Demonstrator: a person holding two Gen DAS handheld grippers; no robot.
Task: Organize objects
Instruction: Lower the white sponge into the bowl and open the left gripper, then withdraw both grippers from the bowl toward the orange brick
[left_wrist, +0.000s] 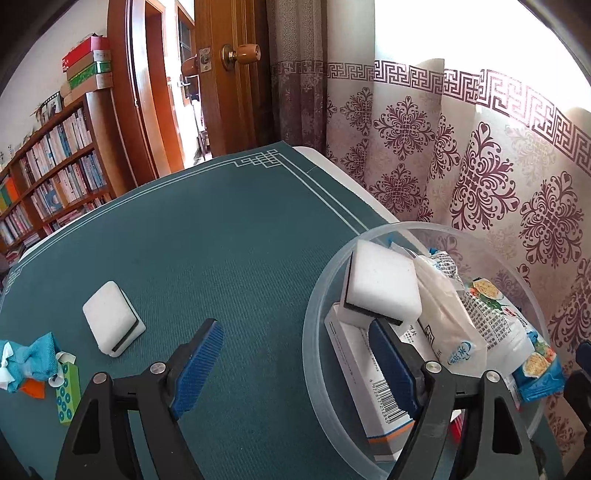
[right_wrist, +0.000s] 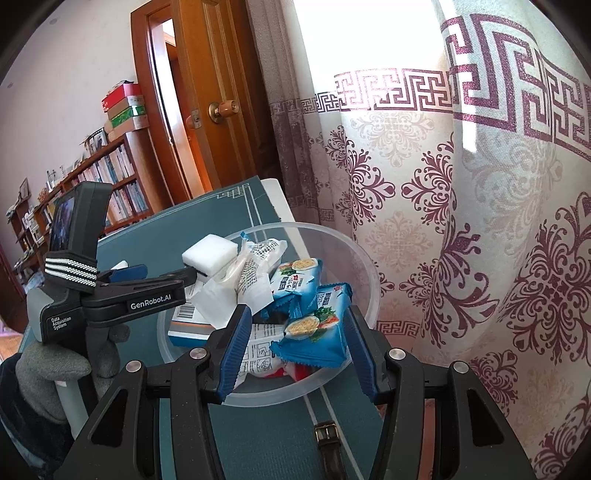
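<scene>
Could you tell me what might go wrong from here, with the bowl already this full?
The white sponge lies tilted on top of the boxes and packets in the clear bowl, so it may slide out. The left tool, open, has one finger inside the rim and could tip the bowl when withdrawing. The bowl also sits near the table's curtain-side edge.

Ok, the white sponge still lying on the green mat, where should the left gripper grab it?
Grip the sponge across its two long sides, coming down from above. It lies flat on the mat with nothing touching it, and the open left gripper looks wide enough to span that narrower width.
</scene>
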